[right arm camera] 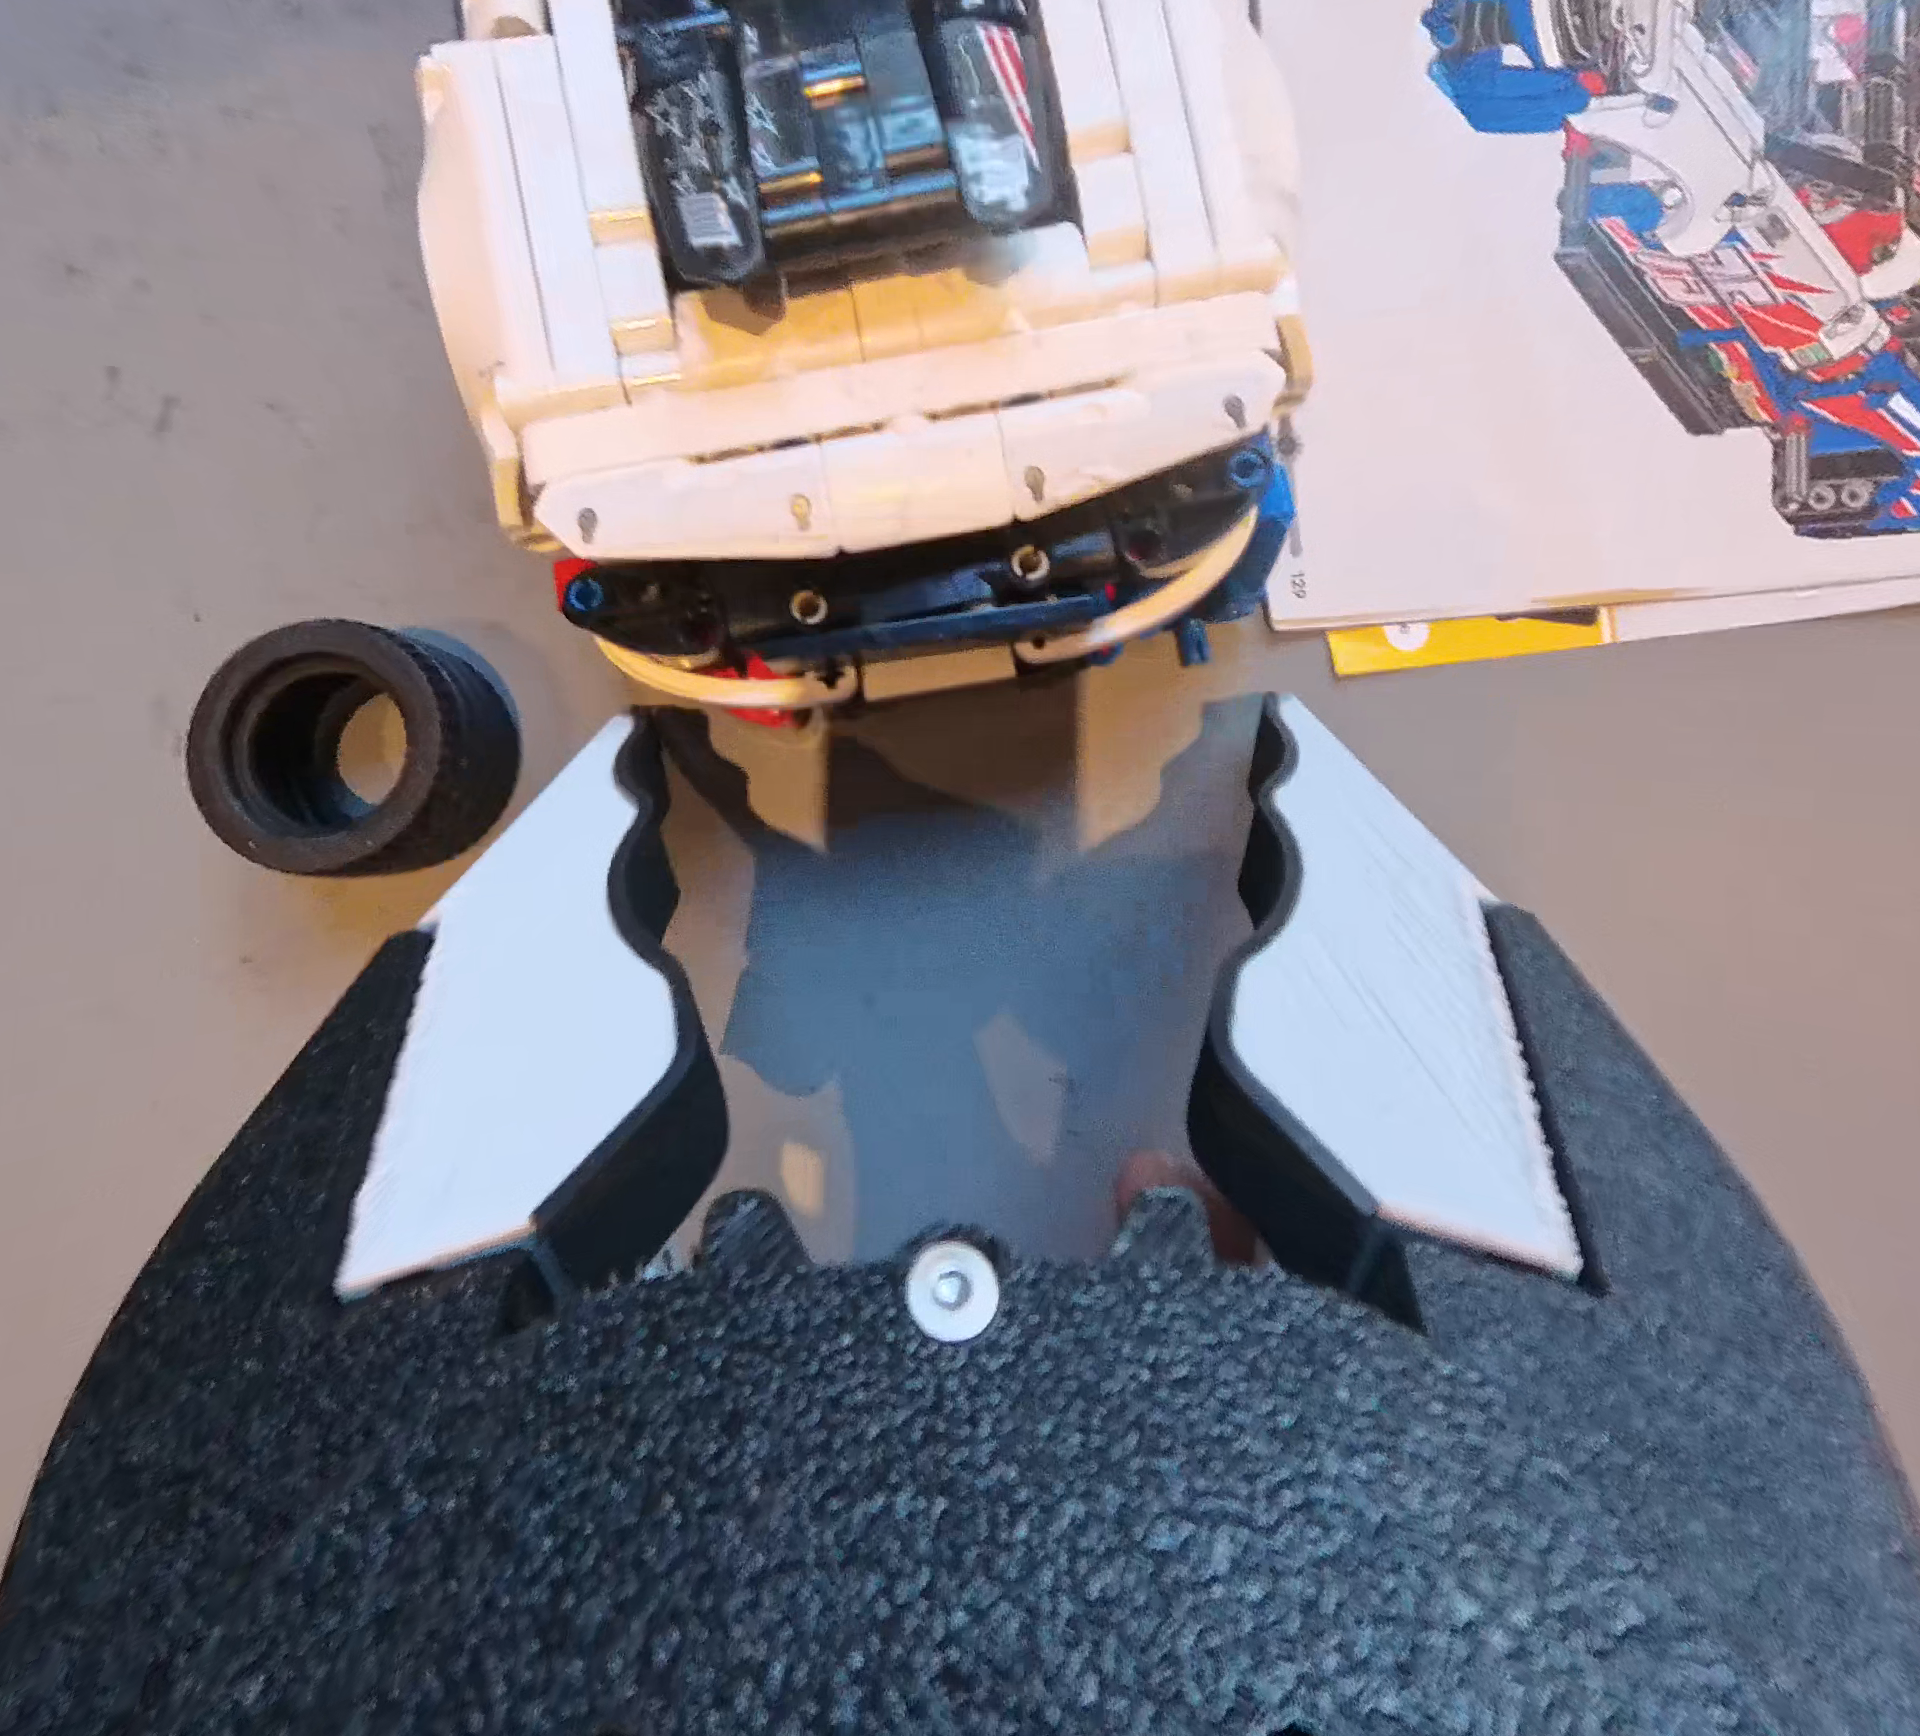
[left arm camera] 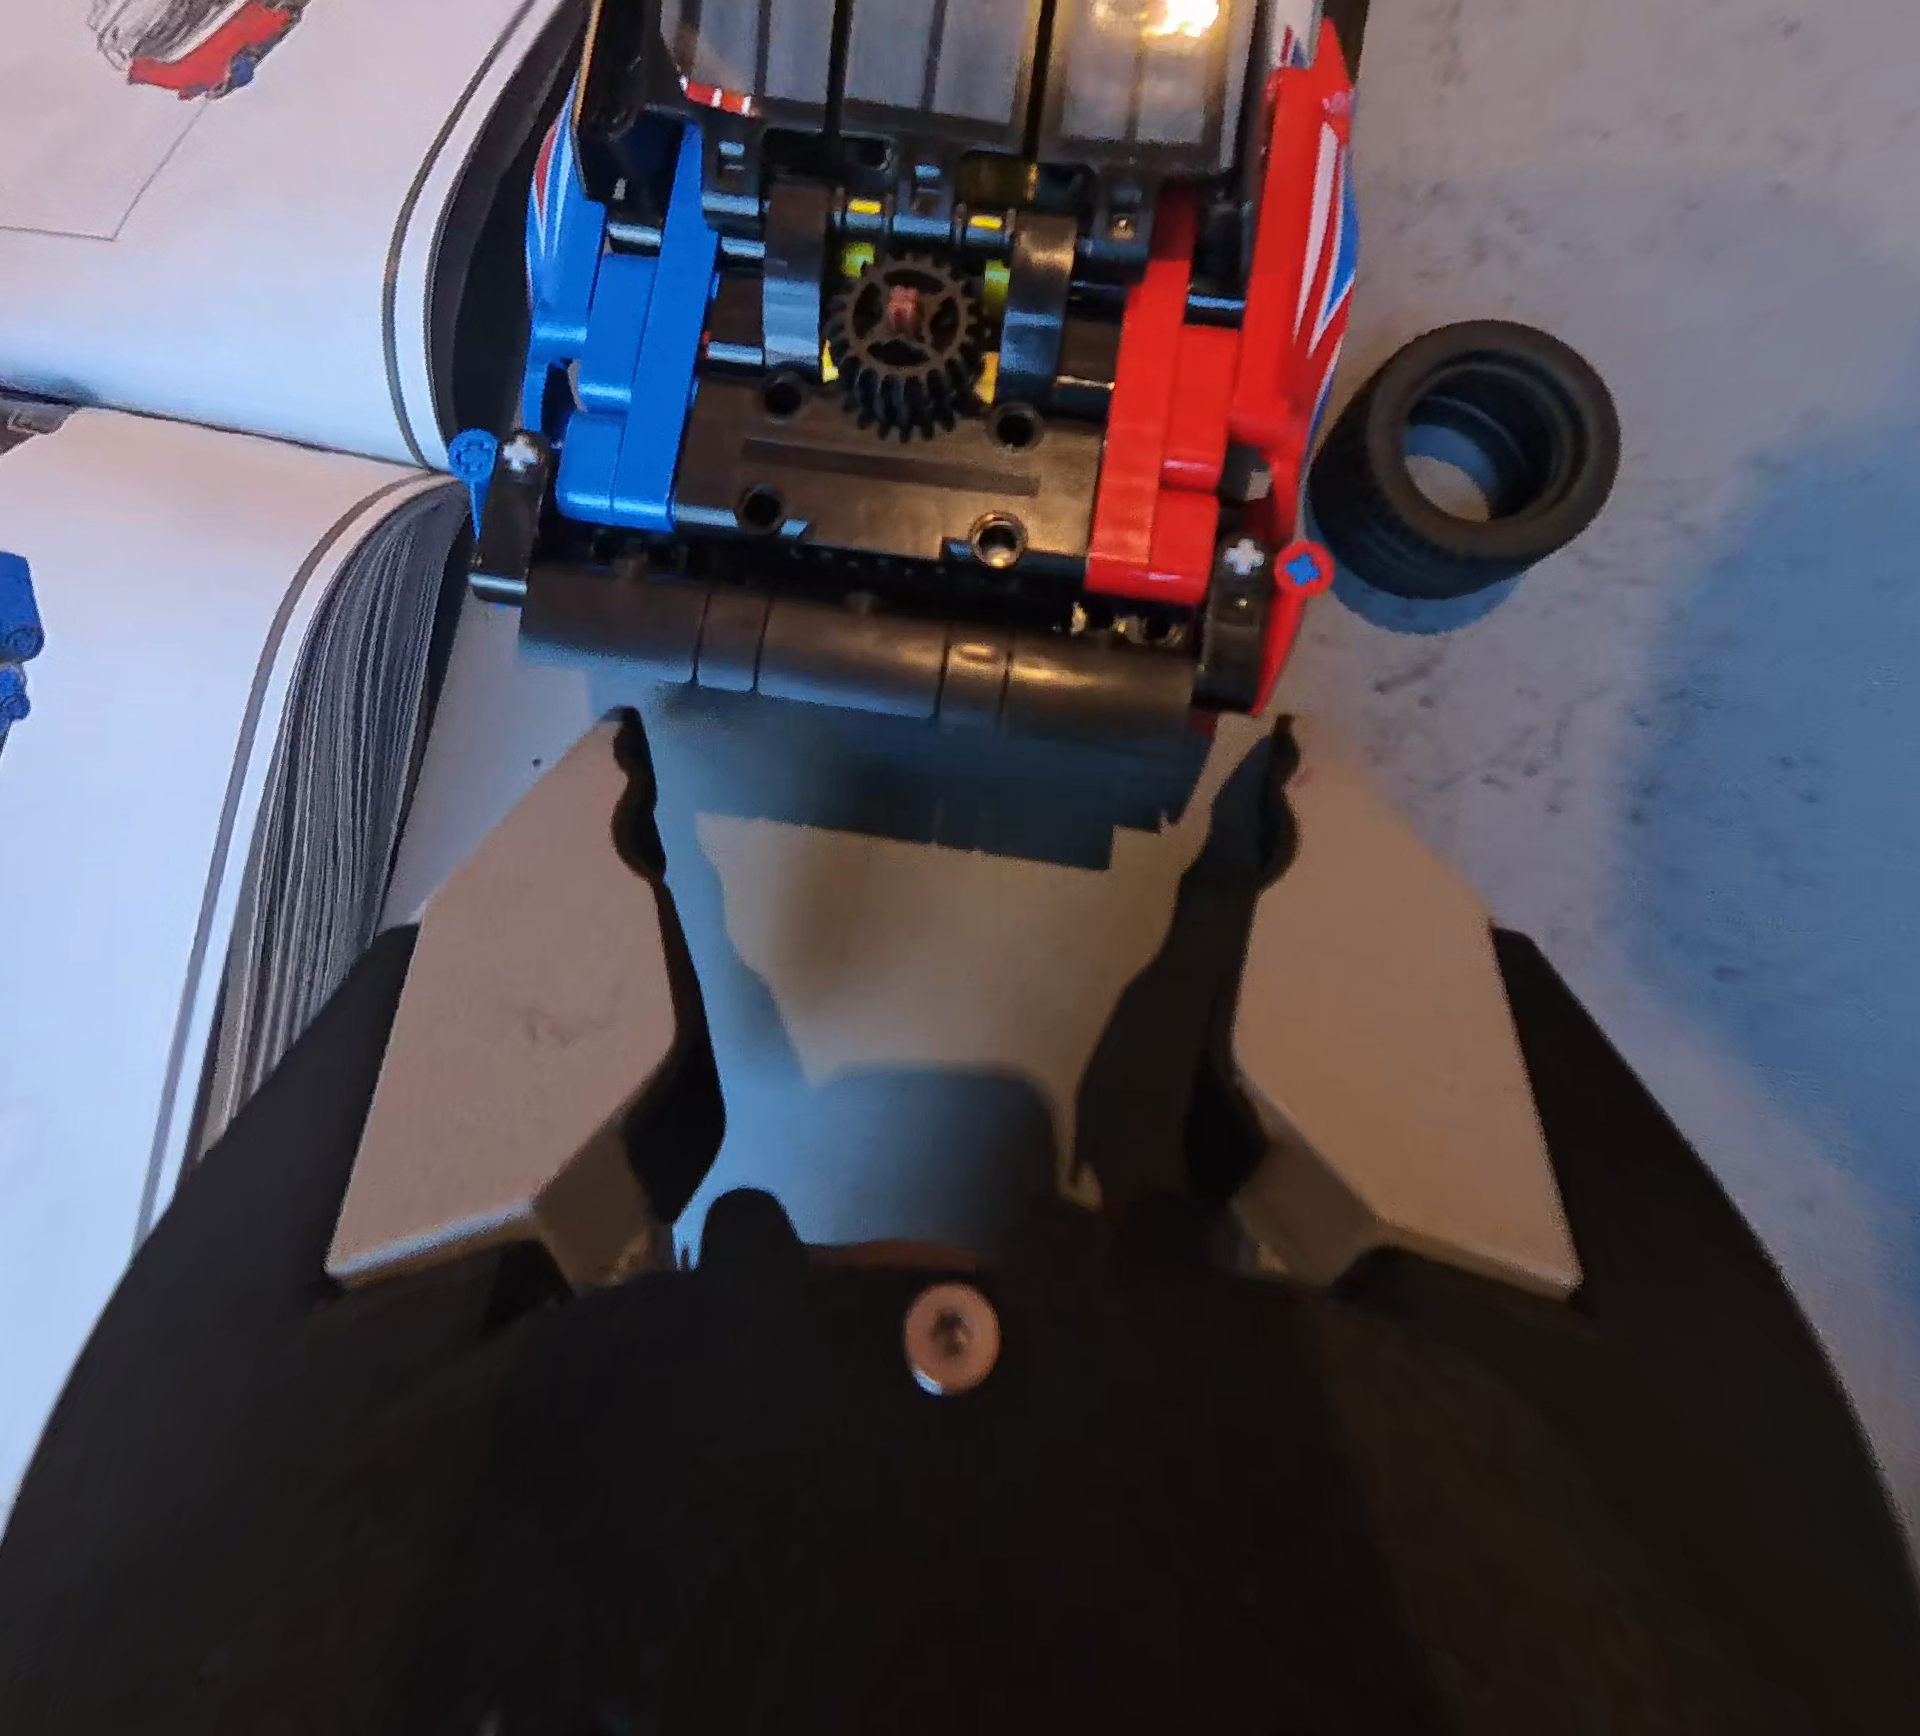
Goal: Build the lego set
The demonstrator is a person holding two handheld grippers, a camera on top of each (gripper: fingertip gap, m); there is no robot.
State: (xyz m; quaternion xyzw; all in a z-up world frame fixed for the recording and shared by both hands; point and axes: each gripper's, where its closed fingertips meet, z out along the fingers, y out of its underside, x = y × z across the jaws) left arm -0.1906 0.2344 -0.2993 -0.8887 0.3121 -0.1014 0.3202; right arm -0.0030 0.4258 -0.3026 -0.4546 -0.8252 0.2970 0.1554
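So the left claw (left arm camera: 956,751) was spread wide and empty, hovering just short of the black end of the lego car (left arm camera: 883,439), the end with the blue and red side panels and a black plastic gear (left arm camera: 906,336) in the middle. A black rubber tyre (left arm camera: 1465,460) sat on the grey worktop (left arm camera: 1662,128) ahead and to its right. The right claw (right arm camera: 956,741) was also gaping, nothing in it, just short of the white end of that car (right arm camera: 862,315). The open instruction booklet (right arm camera: 1507,232) lay ahead to its right, the tyre (right arm camera: 343,751) just to its left.
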